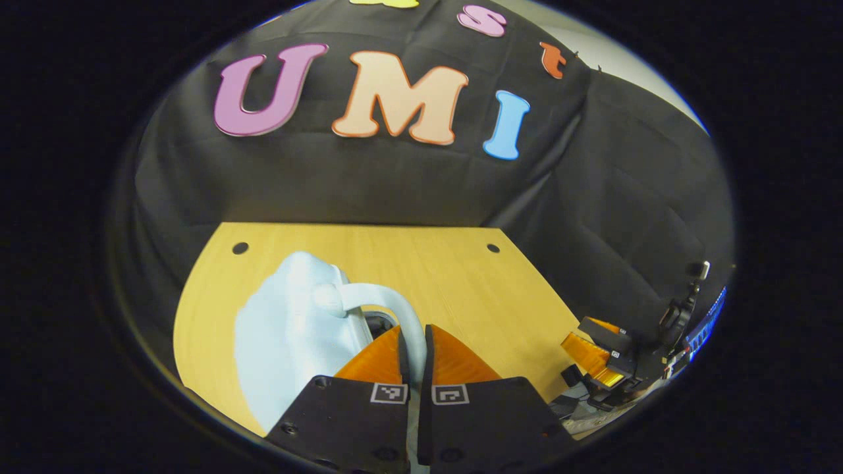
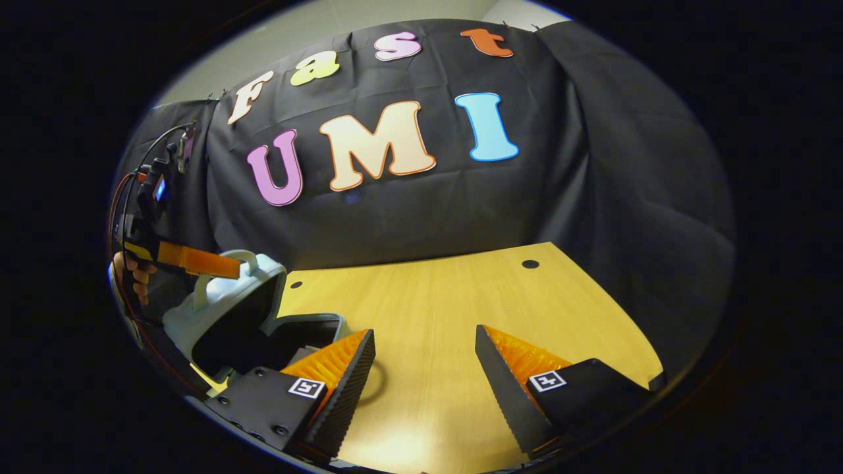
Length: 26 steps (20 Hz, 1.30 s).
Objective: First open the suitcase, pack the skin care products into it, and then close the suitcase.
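Left gripper: fingers nearly together, clamped on the pale curved handle of the light blue suitcase. The handle ran down between both fingers, and each pressed against it. In the left gripper view the suitcase sat at about 9 o'clock from the fingers, its rounded shell on the wooden desk. The right gripper showed far off at about 3 o'clock, near the desk's edge.

Right gripper: fingers spread wide apart, holding nothing and touching nothing. Bare wooden desk lay in the gap between them.

In the right gripper view the suitcase stood at about 9 o'clock, at the left edge of the desk. Its lid was raised and tilted, the dark interior showing beneath it. The lower half lay on the desk just behind the right gripper's left-hand finger. The left gripper reached in from the left, its fingers at the handle on top of the lid. A hand held that gripper at the far left edge.

Contents of the suitcase could not be made out; the interior read as dark. Two small round holes marked the desk near the back edge, against the black cloth wall.
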### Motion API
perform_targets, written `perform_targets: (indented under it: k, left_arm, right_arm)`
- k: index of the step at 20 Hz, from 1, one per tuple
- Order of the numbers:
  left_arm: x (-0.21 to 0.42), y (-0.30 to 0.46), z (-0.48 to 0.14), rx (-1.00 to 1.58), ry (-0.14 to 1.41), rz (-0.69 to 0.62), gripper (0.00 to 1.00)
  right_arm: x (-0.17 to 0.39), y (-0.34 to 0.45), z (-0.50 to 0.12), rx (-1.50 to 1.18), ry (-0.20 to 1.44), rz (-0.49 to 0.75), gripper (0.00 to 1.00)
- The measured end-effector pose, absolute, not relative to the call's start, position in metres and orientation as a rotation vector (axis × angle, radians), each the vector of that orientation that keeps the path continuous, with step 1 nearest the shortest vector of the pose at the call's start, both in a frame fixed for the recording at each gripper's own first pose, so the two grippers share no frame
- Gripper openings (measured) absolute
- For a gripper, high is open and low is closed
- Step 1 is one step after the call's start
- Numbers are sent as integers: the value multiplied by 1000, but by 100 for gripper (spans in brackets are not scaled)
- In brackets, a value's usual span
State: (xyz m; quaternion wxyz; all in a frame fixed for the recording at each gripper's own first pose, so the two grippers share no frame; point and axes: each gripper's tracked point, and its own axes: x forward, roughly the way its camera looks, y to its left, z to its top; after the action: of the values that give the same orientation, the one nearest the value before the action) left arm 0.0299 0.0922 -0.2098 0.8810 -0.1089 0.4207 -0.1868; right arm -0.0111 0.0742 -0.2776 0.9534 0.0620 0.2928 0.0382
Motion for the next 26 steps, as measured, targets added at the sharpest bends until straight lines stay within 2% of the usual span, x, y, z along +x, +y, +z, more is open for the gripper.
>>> perform_targets:
  k: [6,11,13,14,15,16,17,20,21,22,23,24,26]
  left_arm:
    - [10,44,-272,-213,1010,-434,0]
    - [-6,22,-320,-130,1097,-419,0]
    - [-7,25,-327,-89,1090,-371,13]
    - [-7,25,-326,-90,1075,-354,27]
    - [-7,24,-321,-92,1056,-342,34]
    - [-3,27,-314,-85,1017,-318,53]
    - [2,32,-304,-72,963,-290,63]
    - [24,55,-254,-30,754,-172,83]
    - [31,60,-231,-23,673,-150,81]
    - [37,59,-208,-19,595,-141,86]
    - [34,52,-190,-18,550,-152,89]
    - [36,53,-170,-29,505,-143,87]
    - [43,56,-150,-56,469,-140,88]
  right_arm:
    - [-24,31,-269,92,597,32,96]
    - [-34,5,-270,91,603,-3,96]
    - [-36,0,-268,93,600,-7,97]
    - [-36,0,-266,94,595,-6,97]
    - [-35,1,-265,97,590,-1,97]
    - [-33,2,-262,99,583,4,96]
    - [-30,5,-259,100,574,10,96]
    - [-15,21,-237,110,509,41,97]
    - [-8,28,-224,111,472,59,97]
    - [0,34,-209,109,432,75,97]
    - [7,41,-193,107,395,90,97]
    - [15,48,-177,109,356,106,97]
    - [26,60,-144,114,288,140,97]
